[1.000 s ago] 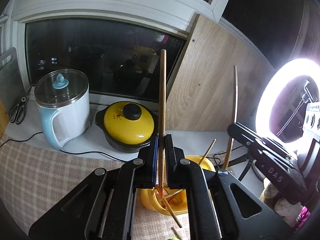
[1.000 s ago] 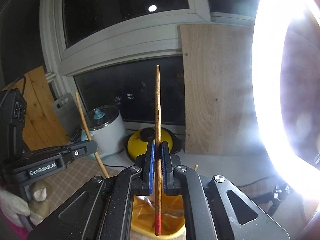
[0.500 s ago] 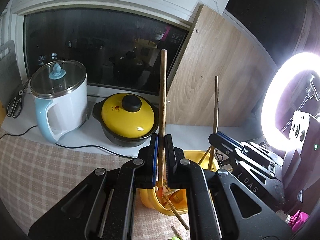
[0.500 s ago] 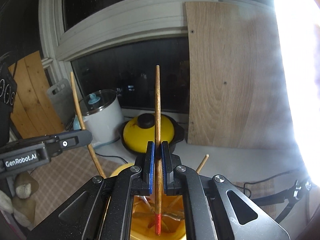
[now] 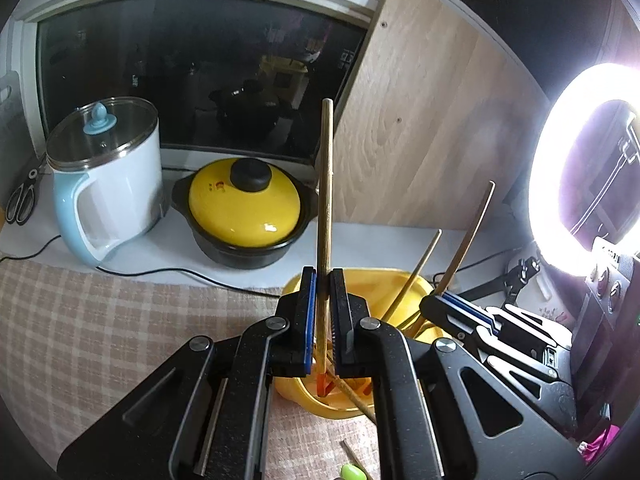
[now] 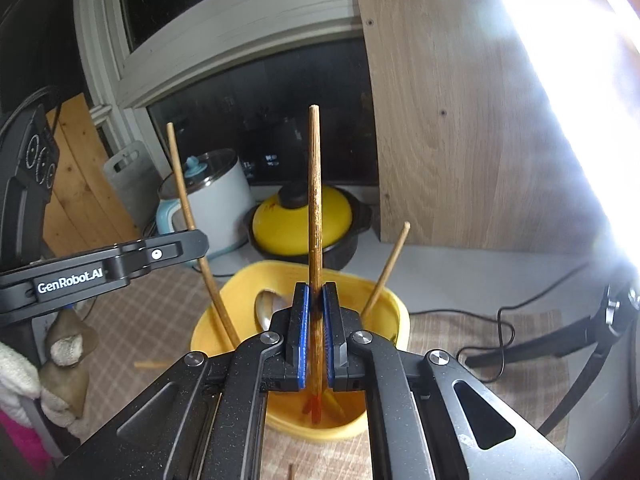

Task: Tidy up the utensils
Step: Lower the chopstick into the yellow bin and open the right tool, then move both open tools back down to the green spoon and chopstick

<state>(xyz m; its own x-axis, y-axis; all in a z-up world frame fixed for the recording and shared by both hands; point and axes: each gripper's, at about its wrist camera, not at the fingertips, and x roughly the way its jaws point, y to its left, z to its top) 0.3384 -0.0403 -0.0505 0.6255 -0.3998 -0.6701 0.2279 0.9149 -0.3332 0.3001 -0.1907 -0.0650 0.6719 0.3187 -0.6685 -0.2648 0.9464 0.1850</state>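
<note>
Wooden chopsticks (image 5: 325,184) (slender, round) stand over glossy yellow tub (image 5: 384,280)

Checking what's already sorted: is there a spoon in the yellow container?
Yes, the right wrist view shows a metal spoon lying inside the yellow container, left of the right tool.
</note>
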